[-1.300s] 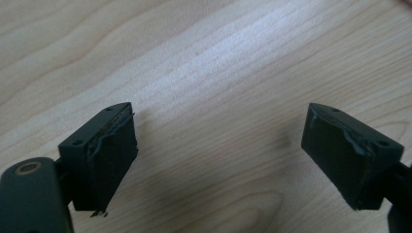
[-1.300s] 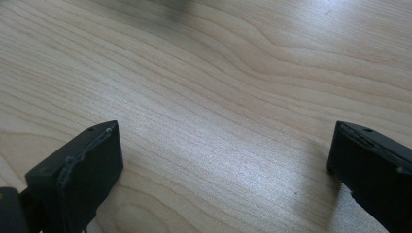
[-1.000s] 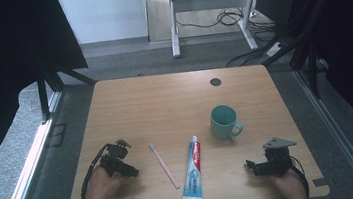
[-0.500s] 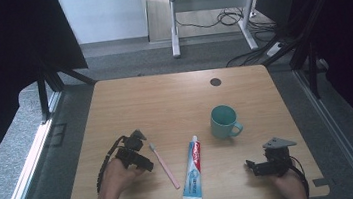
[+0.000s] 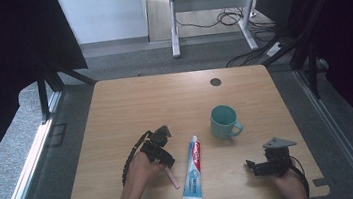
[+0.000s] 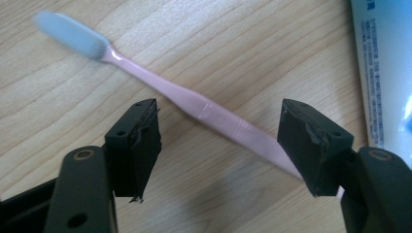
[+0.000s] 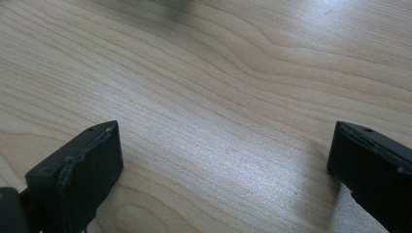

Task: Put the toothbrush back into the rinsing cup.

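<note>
A pink toothbrush (image 6: 214,114) with a pale head lies flat on the wooden table (image 5: 130,110). My left gripper (image 6: 221,141) hangs over its handle, one jaw on each side. The jaws have just been closing, but a gap still shows between the pads and the handle. From above, the left gripper (image 5: 163,154) covers most of the toothbrush (image 5: 173,180), whose near end sticks out below it. A white and blue toothpaste tube (image 5: 193,168) lies just right of it. My right gripper (image 5: 252,167) rests open on the table at the near right, with bare wood between its jaws (image 7: 226,160).
A teal mug (image 5: 223,122) stands right of centre, behind the toothpaste tube (image 6: 384,73). A small dark disc (image 5: 216,82) sits near the table's far edge. Dark curtains and frame posts flank the table, and a desk frame with cables stands beyond it.
My left gripper has moved right from the near left of the table to over the toothbrush. The right gripper has stayed put.
</note>
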